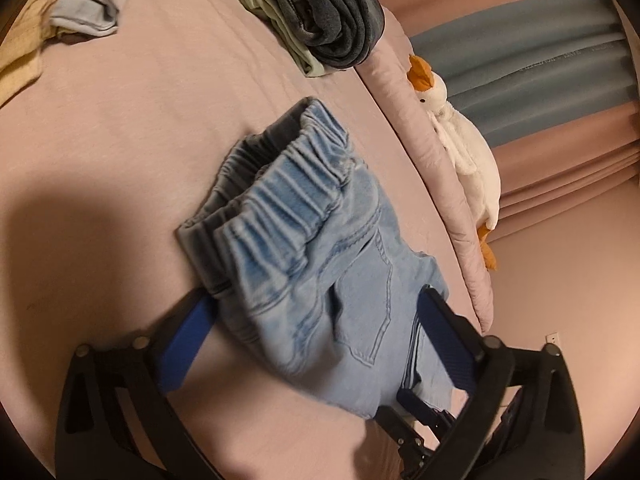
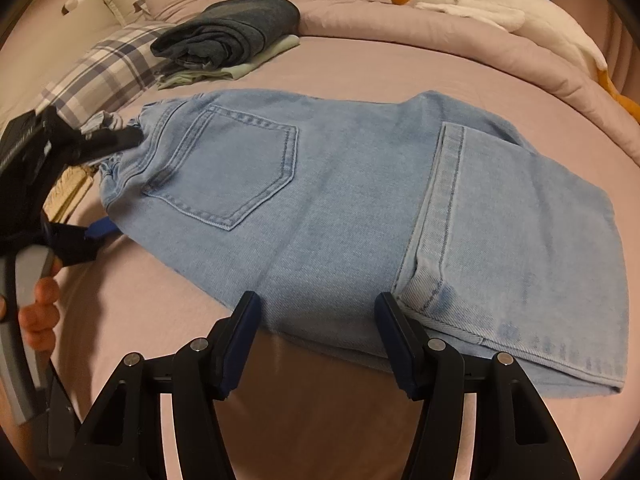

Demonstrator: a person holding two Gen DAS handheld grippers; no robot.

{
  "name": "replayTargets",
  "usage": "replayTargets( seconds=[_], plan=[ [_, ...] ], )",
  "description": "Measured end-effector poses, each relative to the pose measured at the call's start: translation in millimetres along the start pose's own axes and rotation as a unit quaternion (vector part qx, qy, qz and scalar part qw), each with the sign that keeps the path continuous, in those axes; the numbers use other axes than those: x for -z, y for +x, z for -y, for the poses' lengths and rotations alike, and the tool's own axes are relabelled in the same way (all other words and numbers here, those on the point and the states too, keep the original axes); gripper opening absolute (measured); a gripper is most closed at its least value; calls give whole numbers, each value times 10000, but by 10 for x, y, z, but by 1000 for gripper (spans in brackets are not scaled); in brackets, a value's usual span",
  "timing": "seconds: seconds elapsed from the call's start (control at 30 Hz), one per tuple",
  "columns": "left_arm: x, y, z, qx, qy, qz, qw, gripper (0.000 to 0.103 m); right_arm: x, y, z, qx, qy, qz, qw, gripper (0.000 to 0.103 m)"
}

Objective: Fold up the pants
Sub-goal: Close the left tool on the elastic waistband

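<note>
Left wrist | left gripper (image 1: 320, 312) spread wide astride pants (image 1: 304, 240) | right gripper (image 2: 316, 320) apart at pants edge

Folded pants (image 2: 340, 200) on bed (image 2: 140, 320), clothes stack (image 2: 224, 40) behind them, plush goose (image 2: 480, 0) on duvet (image 2: 400, 28) beyond.

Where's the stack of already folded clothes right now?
The folded stack sits on the pink bed sheet beyond the light blue jeans, upper left in the right wrist view, between the plaid pillow and the rolled duvet with the plush goose.
</note>
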State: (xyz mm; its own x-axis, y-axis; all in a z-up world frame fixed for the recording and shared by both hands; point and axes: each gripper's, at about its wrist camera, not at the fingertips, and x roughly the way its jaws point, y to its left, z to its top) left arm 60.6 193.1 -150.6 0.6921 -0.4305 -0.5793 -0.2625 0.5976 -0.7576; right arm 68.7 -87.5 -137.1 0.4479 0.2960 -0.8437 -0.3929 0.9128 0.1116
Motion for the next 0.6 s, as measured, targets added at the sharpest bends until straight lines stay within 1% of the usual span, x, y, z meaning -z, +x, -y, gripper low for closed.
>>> replayTargets(
  seconds=[0.1,0.23,0.27,0.3,0.33,0.4,0.43,0.5,0.53,0.6],
  plan=[
    [-20,58,38,-112,94,15,9999,101,3,-1,2,-1,3,2,10000,60],
    [-66,86,26,-68,8,57,10000,101,6,-1,8,-16,7,19,10000,60],
    [-77,78,22,-49,-8,114,9999,98,7,0,8,-19,6,21,10000,60],
    [-84,69,11,-79,-27,158,9998,91,8,3,7,-18,-1,21,10000,60],
    [-81,54,-8,-141,-29,209,9997,88,8,3,7,-17,-7,26,10000,60],
    [-70,31,-62,-250,-66,273,9993,63,10,2,6,-21,-21,38,10000,60],
    [-65,15,-100,-271,-120,291,9991,58,11,4,4,-22,-26,43,10000,61],
    [-62,-31,-193,-174,-294,315,9989,50,12,9,5,-26,-40,51,10000,61],
    [-59,-43,-219,-136,-332,304,9989,49,11,12,2,-23,-42,54,10000,61],
    [-46,-56,-165,-221,-201,326,9990,46,10,15,-5,-10,-45,52,10000,61]
  ],
)
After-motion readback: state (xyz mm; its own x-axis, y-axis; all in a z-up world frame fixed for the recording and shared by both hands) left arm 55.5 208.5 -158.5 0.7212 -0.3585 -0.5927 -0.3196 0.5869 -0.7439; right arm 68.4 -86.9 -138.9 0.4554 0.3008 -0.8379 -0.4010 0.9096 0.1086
